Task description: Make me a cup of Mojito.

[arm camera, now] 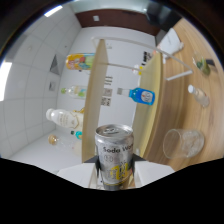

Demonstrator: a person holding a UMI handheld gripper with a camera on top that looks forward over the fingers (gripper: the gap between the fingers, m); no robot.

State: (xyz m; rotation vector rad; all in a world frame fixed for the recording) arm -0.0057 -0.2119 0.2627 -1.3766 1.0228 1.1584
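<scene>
A silver and yellow soda water can (115,152) with its pull tab closed sits between the two white fingers (148,172) of my gripper (115,172), which is shut on its sides. The whole scene looks turned on its side, so the can appears to be held off the surface. A clear glass with ice (184,143) stands on the wooden table (175,107), just beyond the can and to its right.
A blue-capped bottle (142,95) lies past the can by a wooden shelf board (94,100). Several bottles (63,118) line the white wall side. A small clear bottle (199,95), green items (205,65) and a white box (170,42) rest farther along the table.
</scene>
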